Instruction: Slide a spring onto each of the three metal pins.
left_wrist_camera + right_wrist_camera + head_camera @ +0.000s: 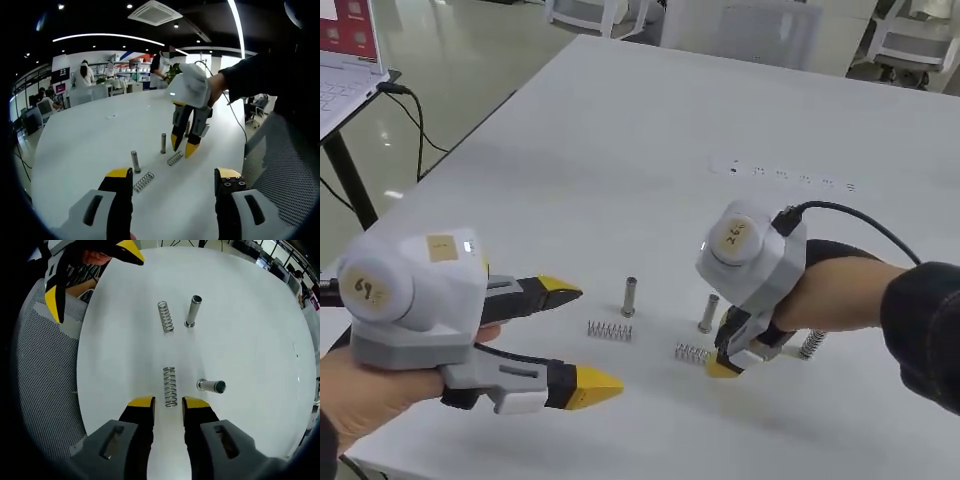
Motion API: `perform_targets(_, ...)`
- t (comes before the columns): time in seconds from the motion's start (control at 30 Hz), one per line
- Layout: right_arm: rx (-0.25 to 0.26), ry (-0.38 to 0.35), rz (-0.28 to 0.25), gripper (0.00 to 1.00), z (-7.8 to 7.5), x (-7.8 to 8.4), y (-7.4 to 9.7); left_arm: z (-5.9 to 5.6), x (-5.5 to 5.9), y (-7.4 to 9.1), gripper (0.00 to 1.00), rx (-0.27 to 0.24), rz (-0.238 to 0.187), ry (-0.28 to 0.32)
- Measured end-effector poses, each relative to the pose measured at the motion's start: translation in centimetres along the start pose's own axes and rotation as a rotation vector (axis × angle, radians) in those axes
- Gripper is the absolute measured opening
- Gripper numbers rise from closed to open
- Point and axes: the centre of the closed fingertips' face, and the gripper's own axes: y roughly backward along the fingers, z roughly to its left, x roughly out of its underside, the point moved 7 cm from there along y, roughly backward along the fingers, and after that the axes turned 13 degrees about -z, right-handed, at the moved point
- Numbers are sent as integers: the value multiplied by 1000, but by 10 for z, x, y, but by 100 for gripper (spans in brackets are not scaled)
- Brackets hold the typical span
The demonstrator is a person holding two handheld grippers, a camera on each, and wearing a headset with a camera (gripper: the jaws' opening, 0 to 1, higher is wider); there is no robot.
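The left gripper sits level at the head view's lower left, pointing right, fingers spread wide and empty. The right gripper tips steeply down at centre right, fingers slightly apart either side of the near end of a spring lying flat on the tabletop. Its long axis runs up the right gripper view; in the head view a second spring lies to its left, with a pin and a second pin upright just behind.
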Motion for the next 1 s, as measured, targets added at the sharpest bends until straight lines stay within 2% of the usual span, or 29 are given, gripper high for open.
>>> perform_targets(0.6,2,9,2,19,1,-2,-11,-3,2,-2,64,12,2,6)
perform_targets(1.0,10,34,3,13,0,-2,-11,-8,3,-7,63,35,9,5)
